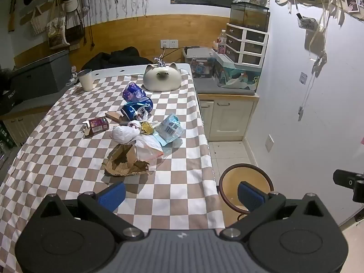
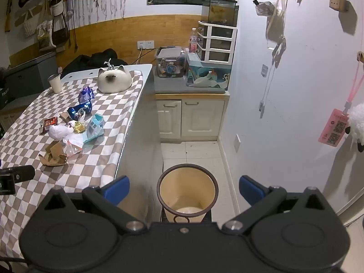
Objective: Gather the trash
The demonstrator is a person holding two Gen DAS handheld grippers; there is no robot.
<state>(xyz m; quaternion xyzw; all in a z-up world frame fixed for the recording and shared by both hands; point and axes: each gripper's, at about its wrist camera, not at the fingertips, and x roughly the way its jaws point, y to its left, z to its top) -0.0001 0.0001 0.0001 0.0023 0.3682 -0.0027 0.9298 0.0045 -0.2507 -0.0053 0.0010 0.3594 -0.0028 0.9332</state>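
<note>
- Brown torn cardboard [image 1: 125, 162] lay nearest the front edge of the checked tablecloth [image 1: 56, 154], the closest piece of the litter heap in the middle of the table.
- Just behind the cardboard sat a white plastic bag [image 1: 145, 146] and a crumpled white wad [image 1: 124, 134]; a pale blue packet [image 1: 170, 128] lay to their right, a gold wrapper [image 1: 146, 127] between them, a small red box [image 1: 96, 125] to the left, and a blue wrapper [image 1: 137, 109] and a purple wrapper [image 1: 134, 91] farther back.
- The left gripper [image 1: 180, 195] hovered over the near edge of the cloth, jaws spread wide, nothing between them.
- The right gripper [image 2: 184, 190] hung above the bin [image 2: 187, 191] on the floor beside the table, likewise wide open and empty.
- By my judgement all this would be light. The cardboard looked stiff enough to pinch by a raised flap; the bag and wrappers soft, slippery and crushable, best taken at a bunched fold.
- The cat-shaped ceramic piece [image 1: 162, 78] and the cup [image 1: 86, 79] behind the heap looked breakable and not trash.
- Hard to make out: print on the wrappers, whether the packets held anything, and what pale thing lay at the bottom of the bin.
</note>
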